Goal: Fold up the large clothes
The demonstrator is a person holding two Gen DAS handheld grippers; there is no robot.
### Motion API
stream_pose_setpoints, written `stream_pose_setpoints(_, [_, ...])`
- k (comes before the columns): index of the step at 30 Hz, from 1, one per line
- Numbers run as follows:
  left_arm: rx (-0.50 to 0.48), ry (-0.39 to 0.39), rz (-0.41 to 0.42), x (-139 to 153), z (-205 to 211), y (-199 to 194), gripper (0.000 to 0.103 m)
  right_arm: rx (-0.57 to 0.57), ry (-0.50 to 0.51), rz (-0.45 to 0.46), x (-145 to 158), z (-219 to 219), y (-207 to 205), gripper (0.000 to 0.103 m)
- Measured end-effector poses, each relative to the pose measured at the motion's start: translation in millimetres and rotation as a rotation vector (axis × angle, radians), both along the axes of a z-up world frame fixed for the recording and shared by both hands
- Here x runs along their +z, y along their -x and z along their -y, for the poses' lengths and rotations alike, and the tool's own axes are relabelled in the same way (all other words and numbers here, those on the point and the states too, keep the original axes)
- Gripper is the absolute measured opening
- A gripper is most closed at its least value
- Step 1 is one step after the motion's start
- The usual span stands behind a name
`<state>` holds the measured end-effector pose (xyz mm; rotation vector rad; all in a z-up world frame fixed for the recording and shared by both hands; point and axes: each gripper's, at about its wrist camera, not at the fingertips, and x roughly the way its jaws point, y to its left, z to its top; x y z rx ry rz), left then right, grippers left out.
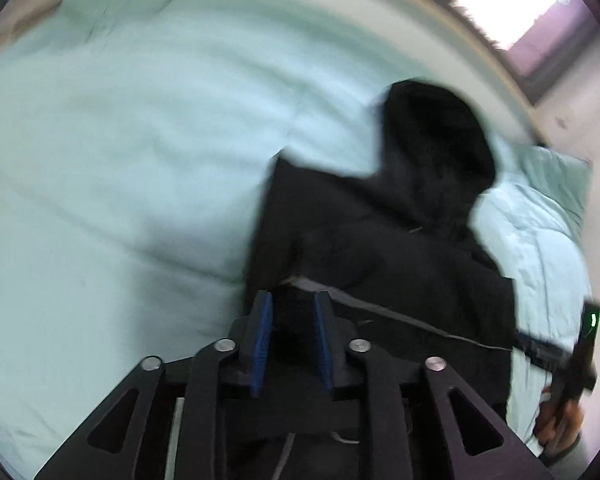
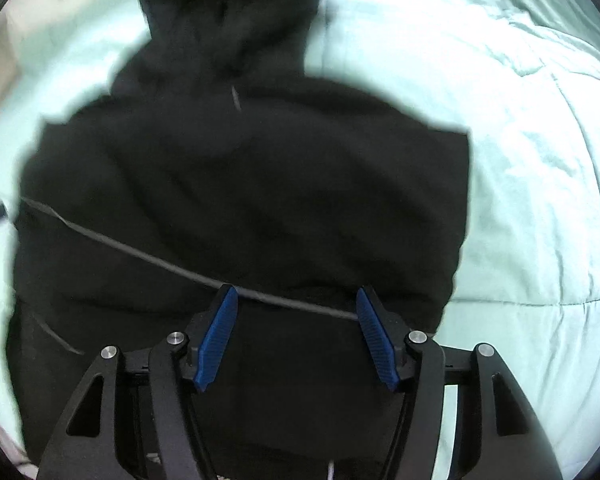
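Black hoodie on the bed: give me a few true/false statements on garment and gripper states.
1. The black hoodie lies on a light green bedspread. True.
2. The right gripper is clamped shut on the hood. False: its jaws stand wide apart over the hoodie's lower part.
3. The left gripper has dark cloth between its fingers. True.
4. The hood is folded under the body. False: it lies spread out beyond the shoulders.
5. A pillow lies beside the hood in the left wrist view. True.

The left tongs [image 1: 293, 300] pinch a fold of the black hoodie [image 1: 380, 248] on the pale green bedding [image 1: 120, 160].
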<state>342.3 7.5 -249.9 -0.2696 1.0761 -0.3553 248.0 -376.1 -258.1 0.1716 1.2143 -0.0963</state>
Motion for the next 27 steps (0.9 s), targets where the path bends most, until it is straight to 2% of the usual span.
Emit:
stream_pose_setpoints(1, [-0.022,0.015,0.016,5.8,7.3,-0.5,0.049,-0.007,0.009,0.024,7.5,2.1,-3.5,0.064])
stream_pose_setpoints(2, [-0.061,0.033,0.031,10.2,20.8,-1.3,0.058,-0.013,0.027,0.040,12.0,3.4,-10.5,0.064])
stream_pose_setpoints(5, [-0.166,0.031,0.018,-2.8,66.2,-10.3,0.058,-0.033,0.087,0.025,1.2,4.5,-35.5,0.064])
stream_pose_setpoints(7, [-0.203,-0.003,-0.046,-34.2,92.7,-21.2,0.058,-0.058,0.098,-0.009,-22.2,9.4,-56.6,0.064])
stream_pose_setpoints(9, [-0.207,-0.071,-0.104,-63.5,110.0,-31.5,0.058,-0.084,0.102,-0.064,-49.9,14.2,-66.6,0.064])
stream_pose_setpoints(11, [-0.177,-0.118,-0.141,-91.3,110.0,-38.6,0.041,-0.069,0.126,-0.078,-67.0,14.2,-68.6,0.068])
stream_pose_setpoints(12, [-0.158,-0.109,-0.155,-97.2,108.2,-40.4,0.039,-0.063,0.138,-0.082,-71.3,14.1,-69.3,0.070])
stream_pose_setpoints(13, [-0.134,-0.074,-0.176,-99.2,103.0,-43.9,0.037,-0.065,0.140,-0.085,-73.2,15.2,-70.2,0.073])
stream_pose_setpoints(16, [-0.131,-0.049,-0.191,-92.0,99.2,-45.9,0.035,-0.076,0.115,-0.101,-75.7,22.6,-73.7,0.078])
stream_pose_setpoints(18, [-0.142,-0.046,-0.183,-79.5,98.2,-37.5,0.035,-0.082,0.097,-0.100,-69.3,24.2,-75.8,0.078])
stream_pose_setpoints(19, [-0.149,-0.045,-0.176,-73.0,96.2,-31.0,0.035,-0.079,0.093,-0.090,-59.9,23.5,-72.9,0.074])
stream_pose_setpoints(20, [-0.163,-0.033,-0.153,-62.0,92.3,-20.2,0.035,-0.064,0.082,-0.070,-47.8,22.0,-64.9,0.070])
stream_pose_setpoints(23, [-0.186,0.003,-0.104,-44.7,81.0,7.1,0.037,-0.020,0.058,0.011,-11.7,14.0,-26.5,0.069])
stream_pose_setpoints(25, [-0.185,0.009,-0.098,-47.1,80.2,16.7,0.039,0.001,0.067,0.032,-3.5,4.6,-3.0,0.069])
stream_pose_setpoints(27, [-0.167,-0.016,-0.146,-62.7,77.6,20.2,0.039,0.010,0.089,0.003,-12.4,-5.9,14.1,0.068])
